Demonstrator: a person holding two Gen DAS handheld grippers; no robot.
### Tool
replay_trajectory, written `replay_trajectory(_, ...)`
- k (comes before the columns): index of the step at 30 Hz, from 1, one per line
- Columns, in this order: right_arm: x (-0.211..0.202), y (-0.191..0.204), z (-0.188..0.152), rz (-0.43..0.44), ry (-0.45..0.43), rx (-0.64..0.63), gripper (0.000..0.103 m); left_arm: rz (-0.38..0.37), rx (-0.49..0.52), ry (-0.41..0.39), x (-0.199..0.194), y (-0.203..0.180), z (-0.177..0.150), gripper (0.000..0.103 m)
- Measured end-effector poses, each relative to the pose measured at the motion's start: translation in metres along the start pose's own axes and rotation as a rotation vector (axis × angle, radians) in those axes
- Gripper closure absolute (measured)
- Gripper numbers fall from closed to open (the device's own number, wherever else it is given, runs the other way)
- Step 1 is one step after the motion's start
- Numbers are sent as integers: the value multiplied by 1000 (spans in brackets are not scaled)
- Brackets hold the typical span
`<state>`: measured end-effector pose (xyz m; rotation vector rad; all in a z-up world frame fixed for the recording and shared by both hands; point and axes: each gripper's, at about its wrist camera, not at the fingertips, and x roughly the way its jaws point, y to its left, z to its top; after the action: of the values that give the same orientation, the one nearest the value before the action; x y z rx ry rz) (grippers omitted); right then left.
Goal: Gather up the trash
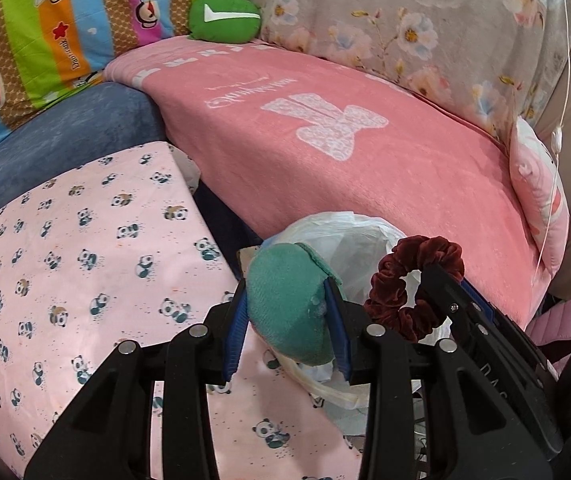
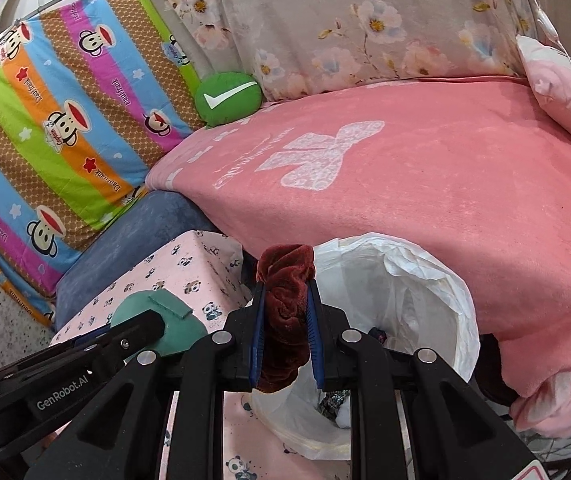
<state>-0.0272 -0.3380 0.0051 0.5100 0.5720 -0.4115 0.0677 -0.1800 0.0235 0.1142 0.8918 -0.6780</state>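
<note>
Your left gripper (image 1: 287, 320) fills the near edge of the left wrist view, its blue pads closed on a teal pad (image 1: 289, 304) (round, soft-looking) held just at the near rim of the white-lined trash bin (image 1: 349, 236). Right of that bin rim, your right gripper (image 1: 437, 280) carries a dark red scrunchie (image 1: 409, 284) hooked on one finger. Beyond the bin lies the pink blanket (image 1: 365, 152).

From the right wrist view, your right gripper (image 2: 284, 316) pinches the scrunchie (image 2: 285, 304) between nearly closed pads, directly above the bin's (image 2: 437, 280) left rim. Left of the bin, your left gripper (image 2: 141, 332) holds the teal pad (image 2: 173, 324) over the panda-print cloth (image 2: 189, 268).
</note>
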Motion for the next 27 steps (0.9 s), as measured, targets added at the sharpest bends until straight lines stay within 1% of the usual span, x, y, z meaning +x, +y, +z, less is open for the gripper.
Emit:
replay_trajectory(3, 3, -10, 1, -12, 3, 13, 85, -16, 7, 15, 9, -8, 1, 67)
replay_trajectory(6, 6, -18, 2, -24, 7, 23, 85, -24, 14, 23, 17, -15, 3, 63)
replay_trajectory(7, 8, -21, 2, -27, 9, 26, 84, -30, 11, 23, 18, -16, 4, 60)
replay_trajectory(8, 8, -23, 3, -29, 10, 29, 84, -32, 5, 22, 20, -17, 5, 56)
replay_trajectory(9, 9, -24, 3, -32, 11, 29, 82, -33, -4, 14, 20, -18, 6, 44)
replay_trajectory(10, 10, -25, 3, -33, 12, 30, 80, -28, -11, 4, 19, -17, 7, 35)
replay_trajectory(11, 10, -27, 4, -37, 12, 30, 80, -21, -15, -10, 18, -17, 8, 33)
replay_trajectory(15, 12, -29, 7, -35, 12, 29, 79, -11, -10, -19, 17, -15, 9, 33)
replay_trajectory(17, 11, -28, 7, -32, 10, 25, 73, -7, -21, -15, 17, -12, 8, 33)
replay_trajectory(20, 8, -25, 5, -31, 14, 9, 66, 9, -23, -14, 14, -7, 4, 32)
replay_trajectory(21, 8, -23, 4, -33, 18, -3, 65, 17, -23, -14, 12, -6, 3, 31)
replay_trajectory(23, 6, -19, 2, -37, 30, -28, 58, 39, -26, -18, 10, -3, 0, 27)
replay_trajectory(27, 1, -13, -2, -41, 44, -58, 53, 65, -29, -24, 4, 3, -5, 26)
